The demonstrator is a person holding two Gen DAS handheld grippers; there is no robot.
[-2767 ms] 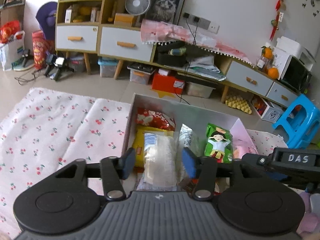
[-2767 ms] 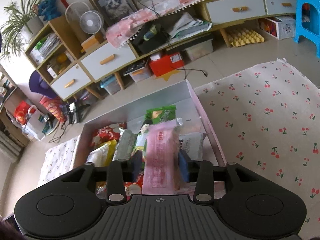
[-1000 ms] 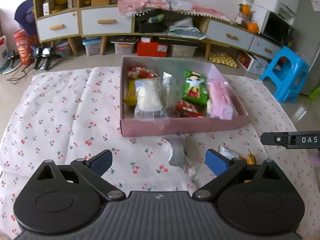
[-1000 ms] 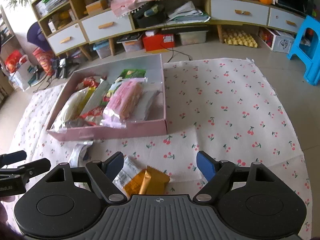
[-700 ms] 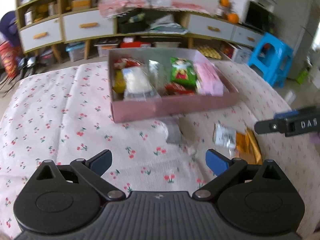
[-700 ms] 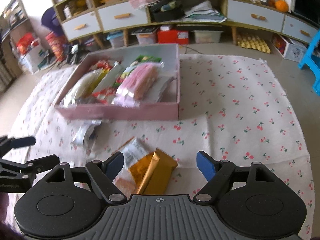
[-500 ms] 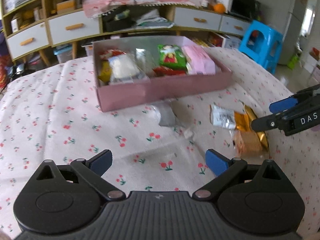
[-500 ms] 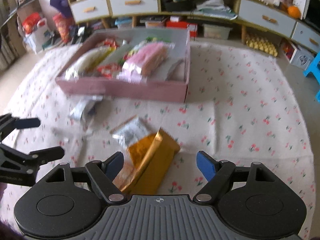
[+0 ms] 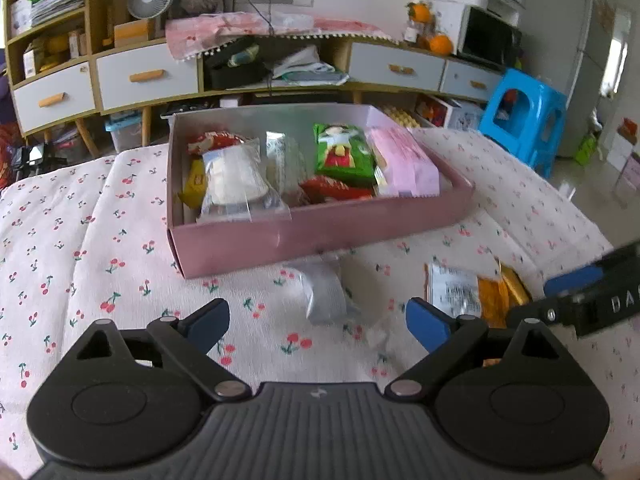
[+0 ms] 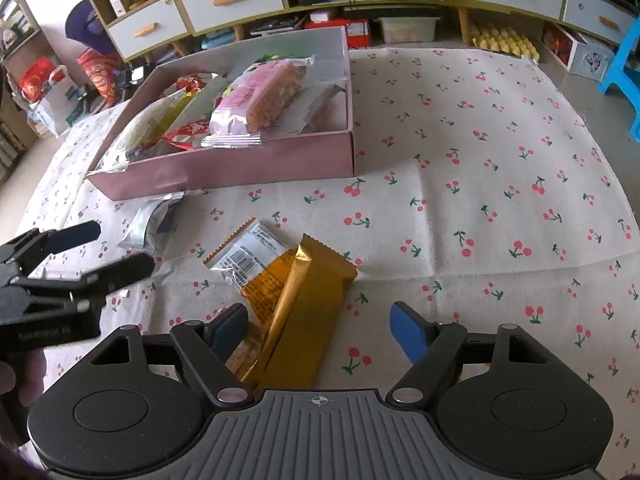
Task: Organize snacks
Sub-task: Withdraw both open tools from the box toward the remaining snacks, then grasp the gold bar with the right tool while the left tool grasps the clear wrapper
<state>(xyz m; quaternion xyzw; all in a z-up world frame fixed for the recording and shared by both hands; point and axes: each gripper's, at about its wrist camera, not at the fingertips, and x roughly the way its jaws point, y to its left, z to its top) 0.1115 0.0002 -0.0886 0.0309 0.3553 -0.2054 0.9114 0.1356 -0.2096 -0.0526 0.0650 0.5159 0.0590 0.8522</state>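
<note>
A pink box (image 9: 320, 236) (image 10: 240, 168) on the cherry-print cloth holds several snack packs. In front of it lie a silver pack (image 9: 324, 292) (image 10: 150, 222), a grey-white barcode pack (image 9: 450, 290) (image 10: 248, 254) and a gold pack (image 10: 308, 312) over an orange one (image 9: 494, 300). My left gripper (image 9: 316, 326) hovers just short of the silver pack, jaws closing, nothing between them. My right gripper (image 10: 316, 330) is low over the gold pack, jaws closing with the pack between them, pads not pressing. Each gripper shows in the other's view: the right gripper (image 9: 580, 300), the left gripper (image 10: 88, 252).
Low cabinets with drawers (image 9: 148, 76) and clutter line the far wall. A blue stool (image 9: 528, 120) stands at the right beyond the cloth. The cloth (image 10: 500, 180) spreads to the right of the box. A hand (image 10: 16, 376) holds the left gripper.
Both grippers have left the box, pulled back and sunk toward the loose packs on the cloth. The pink and clear packs they held earlier now lie in the box. Both jaws have narrowed slightly.
</note>
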